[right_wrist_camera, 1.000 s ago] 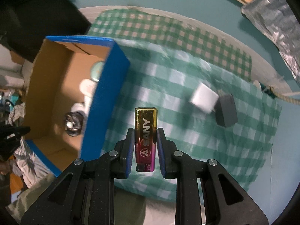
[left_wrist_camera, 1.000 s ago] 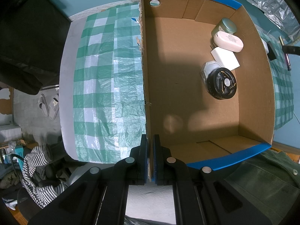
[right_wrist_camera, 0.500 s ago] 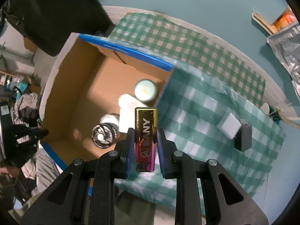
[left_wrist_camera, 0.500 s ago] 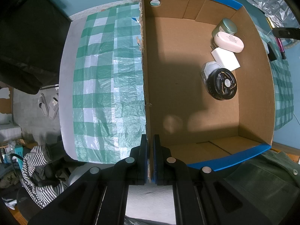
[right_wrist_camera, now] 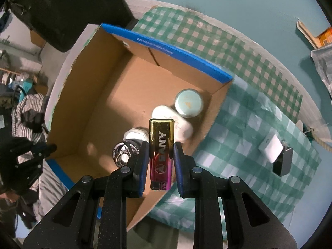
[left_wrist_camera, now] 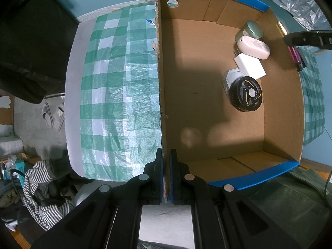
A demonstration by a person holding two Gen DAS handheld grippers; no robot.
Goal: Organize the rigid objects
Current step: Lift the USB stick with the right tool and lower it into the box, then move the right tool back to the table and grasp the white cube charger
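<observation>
My right gripper (right_wrist_camera: 161, 151) is shut on a gold and pink lighter (right_wrist_camera: 161, 145) marked SANY and holds it above the open cardboard box (right_wrist_camera: 116, 95). My left gripper (left_wrist_camera: 166, 159) is shut on the box's left wall (left_wrist_camera: 160, 83) at its near end. In the box lie a green round jar (left_wrist_camera: 252, 31), a pink oval case (left_wrist_camera: 253, 45), a white block (left_wrist_camera: 250, 66) and a black round fan (left_wrist_camera: 245, 96). The right gripper (left_wrist_camera: 305, 39) with the lighter (left_wrist_camera: 293, 54) shows at the box's right rim in the left wrist view.
The box stands on a green checked cloth (left_wrist_camera: 116, 95). A white block (right_wrist_camera: 270, 148) and a dark grey block (right_wrist_camera: 283, 164) lie on the cloth (right_wrist_camera: 238, 137) right of the box. Striped clothing (left_wrist_camera: 41, 188) lies off the table's left edge.
My right gripper has carried the lighter left from above the cloth to above the inside of the box. The left gripper and the box have not moved.
</observation>
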